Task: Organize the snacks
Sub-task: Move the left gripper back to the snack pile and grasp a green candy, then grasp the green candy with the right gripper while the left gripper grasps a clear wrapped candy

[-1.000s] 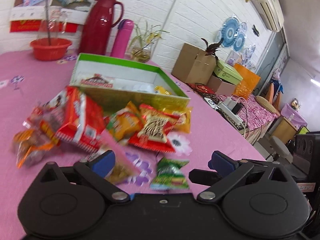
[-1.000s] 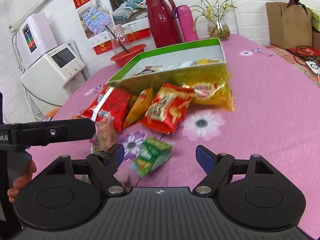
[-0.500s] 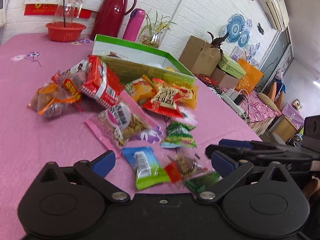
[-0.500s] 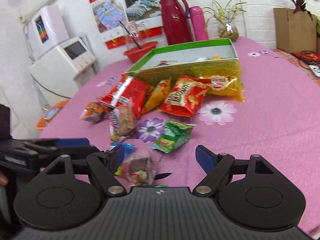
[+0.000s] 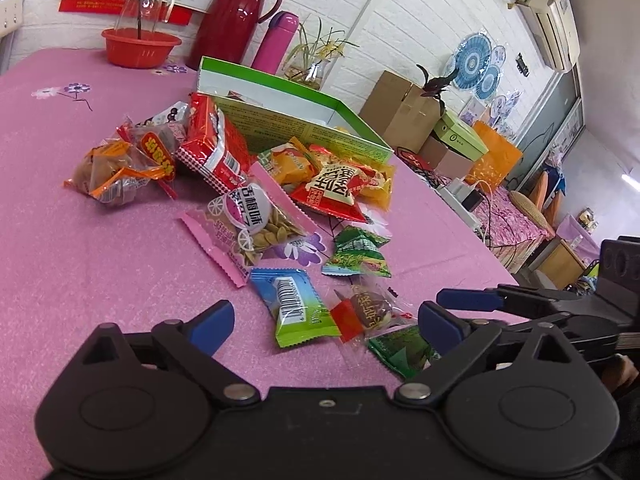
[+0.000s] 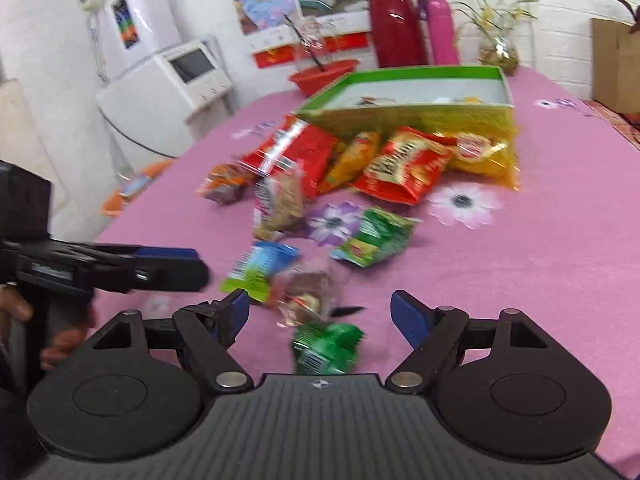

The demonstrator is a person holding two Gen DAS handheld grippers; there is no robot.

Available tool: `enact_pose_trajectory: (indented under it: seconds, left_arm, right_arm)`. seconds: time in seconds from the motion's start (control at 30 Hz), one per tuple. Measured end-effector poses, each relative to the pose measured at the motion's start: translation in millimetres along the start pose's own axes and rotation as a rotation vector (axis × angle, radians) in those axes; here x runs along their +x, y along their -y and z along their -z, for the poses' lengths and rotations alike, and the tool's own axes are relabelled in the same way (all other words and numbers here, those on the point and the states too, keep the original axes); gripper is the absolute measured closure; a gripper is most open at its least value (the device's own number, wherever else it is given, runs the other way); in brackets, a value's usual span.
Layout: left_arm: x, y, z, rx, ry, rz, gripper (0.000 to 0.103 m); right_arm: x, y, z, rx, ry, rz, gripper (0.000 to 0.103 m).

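Snack packets lie loose on the pink tablecloth in front of an open green box (image 5: pixel 280 122) (image 6: pixel 404 118). My left gripper (image 5: pixel 324 326) is open and low over the near packets: a blue-green packet (image 5: pixel 296 308), a clear candy wrapper (image 5: pixel 368 308) and a small dark green packet (image 5: pixel 404 350). My right gripper (image 6: pixel 322 314) is also open, with that small green packet (image 6: pixel 326 346) between its fingers and nothing gripped. Further back lie a pink seed packet (image 5: pixel 248 224), a red packet (image 5: pixel 216 148) and a red-yellow bag (image 6: pixel 404 164). Each gripper shows at the edge of the other's view.
A red thermos (image 5: pixel 232 20), a pink bottle (image 5: pixel 276 42), a red bowl (image 5: pixel 140 46) and a plant vase (image 5: pixel 312 68) stand behind the box. Cardboard boxes (image 5: pixel 400 108) sit off the table's far right. A white appliance (image 6: pixel 160 92) stands beyond the left edge.
Both grippers have drawn back toward the near side of the table, bringing the small near packets into view. Both stay open. The snacks have not moved.
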State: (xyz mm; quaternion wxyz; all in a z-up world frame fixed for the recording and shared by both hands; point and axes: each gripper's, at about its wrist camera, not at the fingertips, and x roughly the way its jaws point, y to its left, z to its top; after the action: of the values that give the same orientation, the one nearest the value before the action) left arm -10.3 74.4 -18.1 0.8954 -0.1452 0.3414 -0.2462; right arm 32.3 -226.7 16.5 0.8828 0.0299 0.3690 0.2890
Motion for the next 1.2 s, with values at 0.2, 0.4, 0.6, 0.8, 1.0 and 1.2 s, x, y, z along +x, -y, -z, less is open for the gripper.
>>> enact_pose_trajectory:
  seconds: [0.2,0.4,0.6,0.8,1.0,1.2]
  left_arm:
    - [7.1,19.2,-3.2,0.069,-0.008,0.077,0.028]
    - [30.2,40.9,-7.4,0.164,-0.037,0.099,0.053]
    - [59.2,47.2,-9.9,0.203,-0.088,0.078,0.077]
    - [76.3,39.5,-6.0,0.197,-0.119,0.047,0.07]
    - [82.4,47.3,-4.1,0.238,-0.122,0.037,0.09]
    - [73.5,42.9,-15.3,0.19,-0.076,0.065,0.103]
  right_arm:
    - [11.0,3.2,8.4,-0.048,-0.093,-0.002,0.0]
    - [12.2,-1.2,14.5,-0.14,-0.116,0.04,0.025]
    - [7.2,7.6,19.0,-0.157,-0.081,0.081,0.039]
    - [6.6,11.5,21.0,-0.15,-0.052,0.082,0.038]
    - [9.8,15.6,18.8,-0.158,-0.032,0.095,0.043]
    - [6.2,30.5,4.8,-0.122,0.009,0.135,0.044]
